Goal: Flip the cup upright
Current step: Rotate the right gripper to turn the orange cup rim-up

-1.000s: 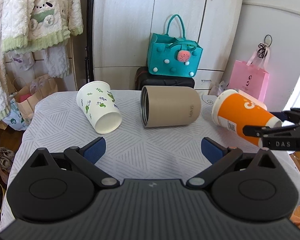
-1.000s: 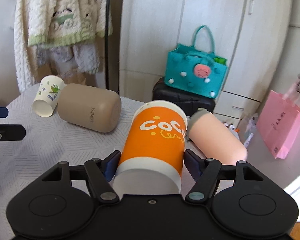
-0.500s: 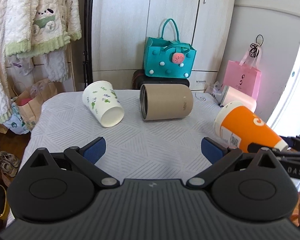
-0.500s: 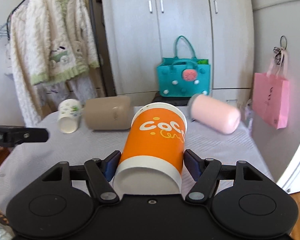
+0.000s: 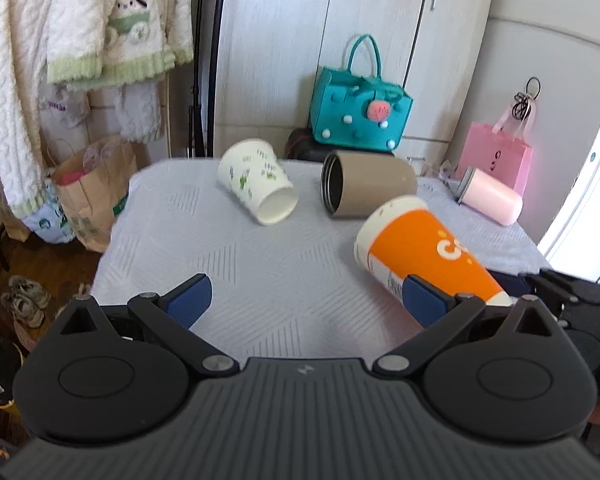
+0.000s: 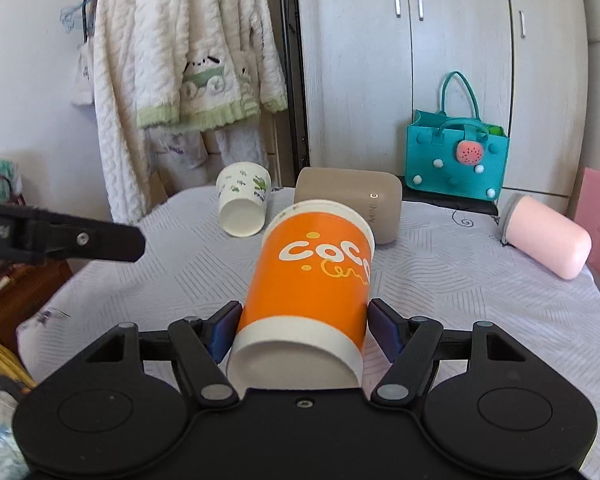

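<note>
The right gripper (image 6: 304, 330) had its jaws clenched on the narrow base end of the orange paper cup (image 6: 316, 276), one blue pad on each side of the white band. The cup was carried above the near right part of the bench (image 6: 480, 304), lying tilted with its wide rim pointing away from the gripper toward the far side. In the left wrist view the same cup (image 5: 424, 254) slanted across the right of the scene, rim toward the left and far, apparently clear of the cloth.

The left gripper (image 5: 304, 300) hung over the near edge of the bench with its jaws released and nothing between them.

Three other cups lay on their sides farther back: a white leaf-print paper cup (image 5: 258, 186) at the far left, a tan tumbler (image 5: 366, 186) beside it, and a pink tumbler (image 5: 492, 198) at the far right.

The step in hand looked like the turn itself: the cup was grasped and lifted but not yet upright. The next move would call for rotating the wrist until the base faced down, lowering the base flat onto open cloth well apart from the tan tumbler, then releasing.
</note>
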A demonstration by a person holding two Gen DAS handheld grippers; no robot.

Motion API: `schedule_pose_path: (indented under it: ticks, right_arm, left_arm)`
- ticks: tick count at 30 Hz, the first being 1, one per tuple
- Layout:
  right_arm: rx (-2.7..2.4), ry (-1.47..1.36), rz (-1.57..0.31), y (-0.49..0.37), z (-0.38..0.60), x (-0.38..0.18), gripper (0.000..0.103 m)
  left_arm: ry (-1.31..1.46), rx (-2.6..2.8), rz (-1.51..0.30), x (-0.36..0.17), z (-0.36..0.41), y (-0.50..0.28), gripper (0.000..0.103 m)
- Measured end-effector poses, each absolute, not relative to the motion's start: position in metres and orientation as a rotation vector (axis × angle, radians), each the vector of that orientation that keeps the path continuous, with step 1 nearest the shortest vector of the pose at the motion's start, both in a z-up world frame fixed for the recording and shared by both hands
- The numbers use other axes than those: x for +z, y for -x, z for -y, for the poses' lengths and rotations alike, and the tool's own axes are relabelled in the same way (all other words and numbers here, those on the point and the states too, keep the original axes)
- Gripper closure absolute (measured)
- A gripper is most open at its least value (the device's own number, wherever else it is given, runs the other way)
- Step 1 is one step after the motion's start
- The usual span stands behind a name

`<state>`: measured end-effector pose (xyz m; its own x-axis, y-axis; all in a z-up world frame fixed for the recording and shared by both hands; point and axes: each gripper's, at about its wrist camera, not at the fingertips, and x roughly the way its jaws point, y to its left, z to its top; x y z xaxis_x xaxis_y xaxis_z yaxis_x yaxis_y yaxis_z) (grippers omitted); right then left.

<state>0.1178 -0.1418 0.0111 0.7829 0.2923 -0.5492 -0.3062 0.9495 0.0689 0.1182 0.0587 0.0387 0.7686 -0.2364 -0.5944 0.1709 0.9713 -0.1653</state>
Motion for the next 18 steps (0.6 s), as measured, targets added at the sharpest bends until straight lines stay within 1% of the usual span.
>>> schedule_pose_path:
  ticks: [9, 10, 11, 12, 13, 18]
  right_arm:
    - [0.334, 0.007, -0.692, -0.123, 0.150, 0.002, 0.029]
    - [0.350, 0.007, -0.701, -0.123, 0.151, 0.003, 0.024]
    - [0.374, 0.007, -0.714, -0.124, 0.151, 0.004, 0.013]
    - [0.402, 0.011, -0.733, -0.126, 0.152, 0.005, 0.010]
    - [0.429, 0.020, -0.748, -0.127, 0.153, 0.007, 0.008]
    - [0.530, 0.068, -0.828, -0.140, 0.159, 0.021, 0.007]
  left_arm:
    - [0.244, -0.353, -0.747, 0.016, -0.055, -0.140, 0.000]
    - [0.258, -0.374, -0.757, 0.014, -0.052, -0.144, 0.000]
    - [0.275, -0.397, -0.769, 0.012, -0.050, -0.148, 0.000]
    - [0.293, -0.419, -0.783, 0.011, -0.048, -0.152, 0.000]
    - [0.309, -0.437, -0.801, 0.009, -0.045, -0.157, 0.000]
    - [0.379, -0.506, -0.903, -0.006, -0.032, -0.181, 0.000]
